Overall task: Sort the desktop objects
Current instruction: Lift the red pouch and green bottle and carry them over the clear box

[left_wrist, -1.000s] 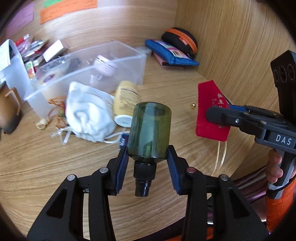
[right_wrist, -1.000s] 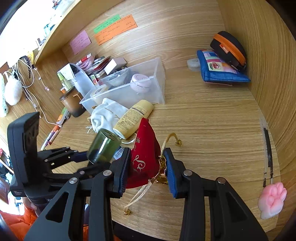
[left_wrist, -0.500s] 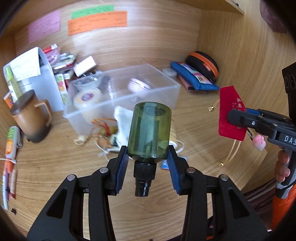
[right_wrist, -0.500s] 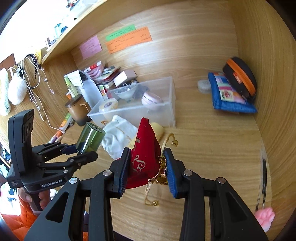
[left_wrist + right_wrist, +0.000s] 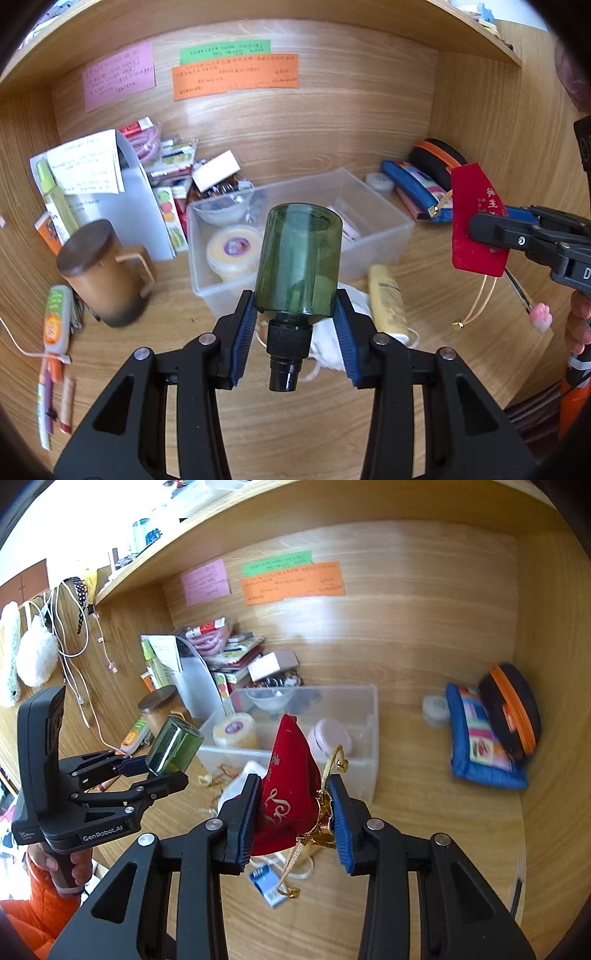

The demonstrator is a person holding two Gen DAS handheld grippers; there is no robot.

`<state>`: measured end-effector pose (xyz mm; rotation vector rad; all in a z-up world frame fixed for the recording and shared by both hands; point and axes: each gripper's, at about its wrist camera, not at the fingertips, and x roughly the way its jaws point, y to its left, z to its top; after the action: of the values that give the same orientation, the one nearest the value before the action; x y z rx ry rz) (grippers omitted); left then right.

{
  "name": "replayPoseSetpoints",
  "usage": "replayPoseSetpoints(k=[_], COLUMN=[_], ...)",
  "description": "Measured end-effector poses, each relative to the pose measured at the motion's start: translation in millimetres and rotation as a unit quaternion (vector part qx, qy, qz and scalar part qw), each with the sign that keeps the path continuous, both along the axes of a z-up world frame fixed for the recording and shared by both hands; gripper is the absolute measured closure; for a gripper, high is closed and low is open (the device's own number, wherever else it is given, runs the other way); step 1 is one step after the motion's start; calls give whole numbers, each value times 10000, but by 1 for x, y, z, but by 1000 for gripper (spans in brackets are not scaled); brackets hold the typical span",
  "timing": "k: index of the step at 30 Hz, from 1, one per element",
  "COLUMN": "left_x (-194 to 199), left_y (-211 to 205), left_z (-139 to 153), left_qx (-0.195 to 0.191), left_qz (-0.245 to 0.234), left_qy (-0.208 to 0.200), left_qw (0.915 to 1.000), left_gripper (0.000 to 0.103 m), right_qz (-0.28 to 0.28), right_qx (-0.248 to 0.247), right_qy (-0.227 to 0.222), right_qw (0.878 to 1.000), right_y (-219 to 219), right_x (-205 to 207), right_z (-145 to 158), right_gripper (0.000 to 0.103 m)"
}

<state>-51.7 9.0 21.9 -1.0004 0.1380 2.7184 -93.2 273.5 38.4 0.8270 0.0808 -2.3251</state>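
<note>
My left gripper is shut on a green glass bottle, cap toward the camera, held above the desk in front of the clear plastic bin. The bottle also shows in the right wrist view. My right gripper is shut on a red velvet pouch with gold cords, held above the desk near the bin. The pouch also shows at the right of the left wrist view. The bin holds a tape roll, a small bowl and a pink round case.
A white drawstring bag and a yellow tube lie in front of the bin. A brown lidded mug and a white file holder stand at left. A blue pouch and black-orange case sit at back right. Pens lie at left.
Both grippers have risen and tilted up with their loads, so the back wall and its notes show. Both grips are unchanged.
</note>
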Motion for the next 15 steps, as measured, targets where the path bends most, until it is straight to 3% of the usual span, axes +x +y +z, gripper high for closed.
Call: replayPoseSetpoints(k=[15], left_x=[-48], left_y=[-13], left_z=[13], left_qx=[-80], left_qz=[94], left_qy=[103], left_qw=[9999], left_gripper=[62], right_qz=[204], right_qx=[170], right_qy=[326], right_qw=[9991], right_y=[-45], right_x=[-38], right_z=[29], right_gripper=[70])
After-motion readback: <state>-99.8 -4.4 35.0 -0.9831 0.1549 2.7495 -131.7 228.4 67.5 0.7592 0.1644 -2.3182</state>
